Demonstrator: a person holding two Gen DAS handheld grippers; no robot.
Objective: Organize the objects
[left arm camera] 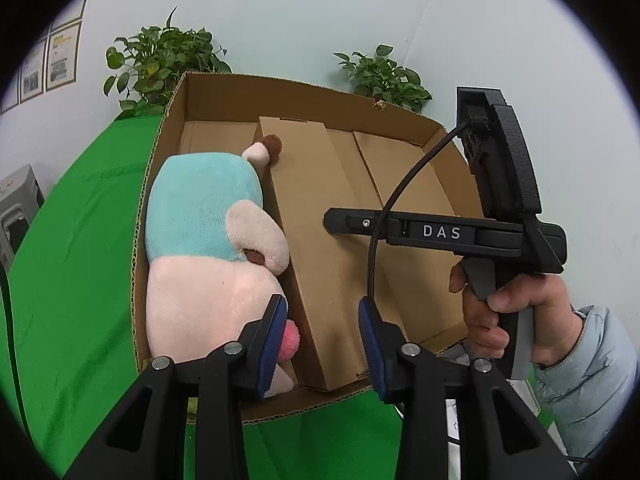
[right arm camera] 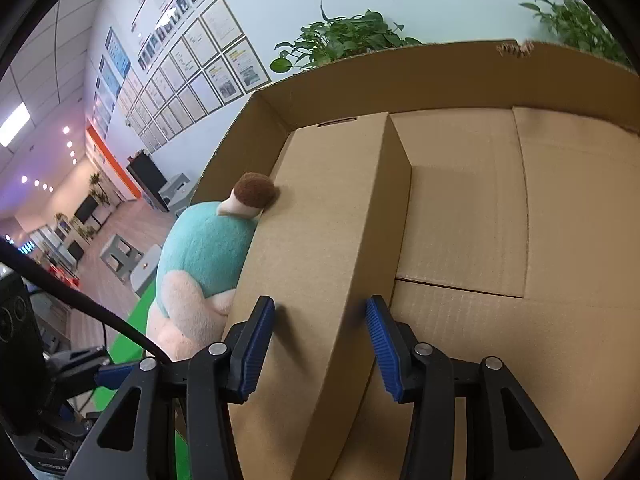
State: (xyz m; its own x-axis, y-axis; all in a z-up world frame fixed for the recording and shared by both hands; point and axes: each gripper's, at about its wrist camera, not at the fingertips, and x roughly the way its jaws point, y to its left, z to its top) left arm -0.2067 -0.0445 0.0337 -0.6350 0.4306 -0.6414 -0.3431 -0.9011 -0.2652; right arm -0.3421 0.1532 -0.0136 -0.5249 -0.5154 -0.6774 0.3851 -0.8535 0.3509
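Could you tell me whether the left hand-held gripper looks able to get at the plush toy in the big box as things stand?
Probably yes. The left hand-held gripper is open right above the plush toy, which lies uncovered between the big box wall and the small box.

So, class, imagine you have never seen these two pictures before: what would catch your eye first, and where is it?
First comes the plush toy, turquoise and pale pink, lying along the left wall inside the big cardboard box. Next to it stands a narrow brown carton, pressed against the toy's side, with the open right gripper straddling its near end. The left gripper hangs open over the near edge, on a bright green cloth.
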